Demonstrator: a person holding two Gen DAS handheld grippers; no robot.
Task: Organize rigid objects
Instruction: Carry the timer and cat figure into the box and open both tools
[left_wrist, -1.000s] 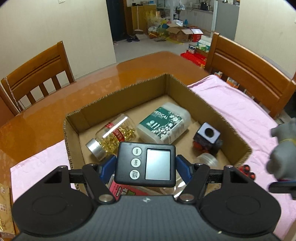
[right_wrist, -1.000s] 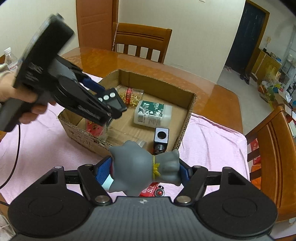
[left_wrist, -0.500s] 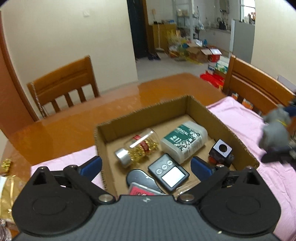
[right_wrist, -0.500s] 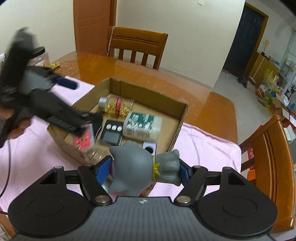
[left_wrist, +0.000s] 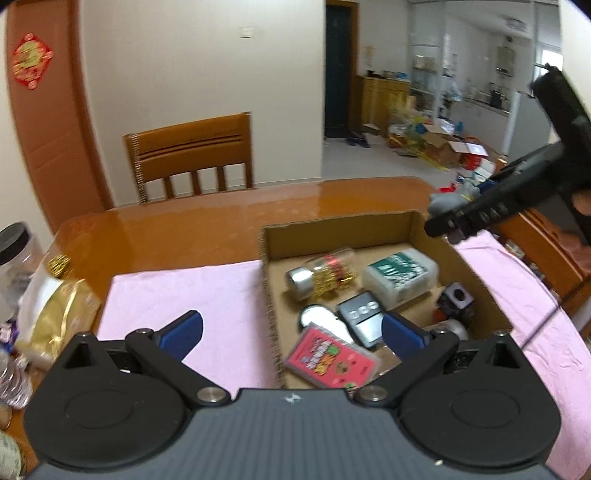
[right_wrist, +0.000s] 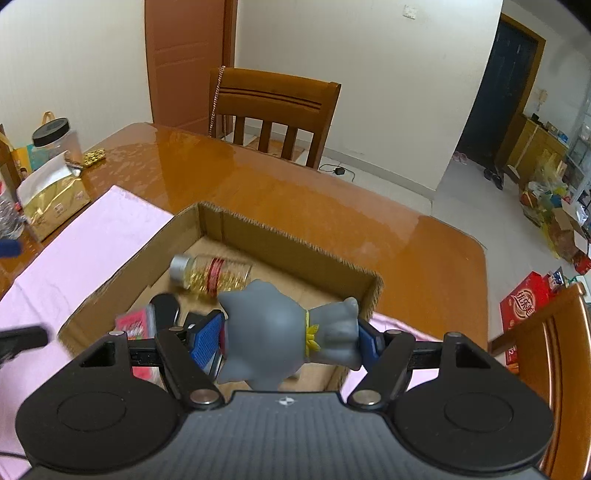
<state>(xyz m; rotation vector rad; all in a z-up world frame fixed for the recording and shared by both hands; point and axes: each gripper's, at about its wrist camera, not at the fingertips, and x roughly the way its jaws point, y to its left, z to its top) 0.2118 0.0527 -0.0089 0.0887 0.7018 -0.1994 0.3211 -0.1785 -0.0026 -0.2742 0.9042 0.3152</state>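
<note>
A cardboard box (left_wrist: 340, 226) lies on a pink cloth (left_wrist: 207, 295) on the wooden table. Inside it are a black timer (left_wrist: 362, 318), a jar of gold capsules (left_wrist: 325, 275), a white medical box (left_wrist: 400, 273), a black cube (left_wrist: 456, 297) and a pink card pack (left_wrist: 330, 360). My left gripper (left_wrist: 291, 332) is open and empty, over the box's left wall. My right gripper (right_wrist: 291, 332) is shut on a grey toy animal (right_wrist: 284, 332) above the box (right_wrist: 295, 240); in the left wrist view it hangs over the far right corner.
A gold bag (left_wrist: 55, 314) and a clear jar with a black lid (left_wrist: 14, 251) stand at the table's left end. Wooden chairs (right_wrist: 273, 107) stand at the far side and at the right. A red carton (right_wrist: 532, 299) lies on the floor.
My left gripper let go of the black timer, which now lies in the box, then drew back up and to the left. My right gripper carried the grey toy over the box.
</note>
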